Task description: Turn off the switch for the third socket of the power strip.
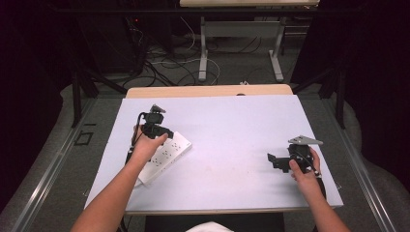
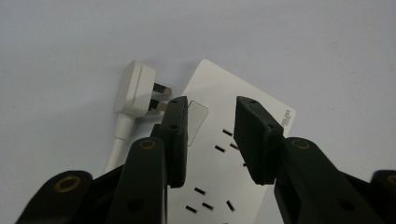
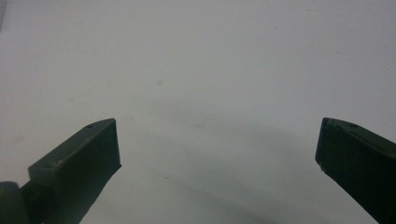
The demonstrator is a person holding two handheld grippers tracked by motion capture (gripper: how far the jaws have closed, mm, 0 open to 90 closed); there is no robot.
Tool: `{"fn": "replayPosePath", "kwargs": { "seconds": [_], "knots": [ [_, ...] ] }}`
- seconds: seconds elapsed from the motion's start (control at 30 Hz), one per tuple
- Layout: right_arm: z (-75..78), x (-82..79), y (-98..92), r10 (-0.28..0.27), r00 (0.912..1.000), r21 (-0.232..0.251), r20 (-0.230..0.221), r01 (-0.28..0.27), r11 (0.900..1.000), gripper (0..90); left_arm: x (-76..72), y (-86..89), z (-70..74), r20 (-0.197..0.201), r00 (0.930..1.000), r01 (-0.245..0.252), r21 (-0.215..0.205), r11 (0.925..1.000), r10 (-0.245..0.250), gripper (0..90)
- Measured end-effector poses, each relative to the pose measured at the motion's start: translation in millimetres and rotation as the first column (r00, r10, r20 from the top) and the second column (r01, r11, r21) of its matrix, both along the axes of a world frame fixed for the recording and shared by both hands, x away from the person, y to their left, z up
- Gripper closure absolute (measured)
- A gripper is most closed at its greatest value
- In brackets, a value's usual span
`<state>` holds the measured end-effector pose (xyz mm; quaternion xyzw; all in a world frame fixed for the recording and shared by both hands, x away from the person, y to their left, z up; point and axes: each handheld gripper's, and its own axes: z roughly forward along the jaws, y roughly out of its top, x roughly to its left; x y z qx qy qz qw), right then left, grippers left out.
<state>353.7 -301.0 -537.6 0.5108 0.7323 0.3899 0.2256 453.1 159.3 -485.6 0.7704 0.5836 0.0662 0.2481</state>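
Observation:
A white power strip (image 1: 169, 152) lies slanted on the left part of the table, partly under the person's left hand. In the left gripper view, the power strip (image 2: 219, 154) shows several sockets and a switch. A white three-pin plug (image 2: 135, 88) lies just beside the strip's end, its cable (image 2: 116, 144) trailing toward me. My left gripper (image 2: 212, 105) hovers over that end of the strip, jaws a little apart and holding nothing. The left gripper (image 1: 159, 133) points down at the strip. My right gripper (image 1: 272, 159) rests low at the table's right, its jaws (image 3: 218, 126) spread wide over bare surface.
A pale mat (image 1: 232, 125) covers the table, and a wooden edge (image 1: 208, 91) shows at the far side. Beyond it, cables (image 1: 169, 65) lie on the floor around the legs of another table (image 1: 203, 53). Dark curtains stand at both sides.

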Motion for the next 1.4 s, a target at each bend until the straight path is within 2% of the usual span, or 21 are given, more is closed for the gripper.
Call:
{"fn": "replayPosePath", "kwargs": {
  "seconds": [0.17, 0.4, 0.57, 1.0, 1.17, 1.4],
  "knots": [
    [-0.3, 0.3, -0.2, -0.001, 1.0, -0.005, -0.002, 0.001, 1.0, 0.0, 4.7, -2.3, -3.8, -0.003, 0.9999, -0.014, -0.002, 0.9999, 0.014, 69.7],
    [-0.7, 0.4, 0.2, 0.003, 1.0, -0.001, -0.003, -0.003, 1.0, 0.0, 10.5, -3.2, -9.9, -0.024, 0.9995, -0.02, 0.017, 0.9997, 0.02, 75.4],
    [-1.1, 0.7, 0.9, -0.006, 1.0, 0.001, -0.005, 0.006, 1.0, 0.0, 13.4, -3.7, -13.2, -0.019, 0.9994, -0.029, 0.019, 0.9994, 0.029, 79.0],
    [-1.4, 0.7, 0.6, 0.005, 0.9999, -0.004, -0.009, -0.005, 1.0, 0.0, 17.0, -7.9, -19.3, -0.025, 0.9996, -0.016, 0.024, 0.9996, 0.017, 86.5],
    [-1.5, 0.7, 0.1, 0.006, 0.9999, -0.005, -0.008, -0.006, 1.0, 0.0, 17.5, -10.1, -21.3, -0.031, 0.9995, -0.009, 0.038, 0.9992, 0.01, 89.3],
    [-1.4, 0.6, -0.2, 0.009, 0.9999, -0.006, -0.007, -0.009, 1.0, 0.0, 16.8, -12.1, -23.5, -0.023, 0.9997, -0.004, 0.047, 0.9989, 0.005, 89.8]
  ]
}}
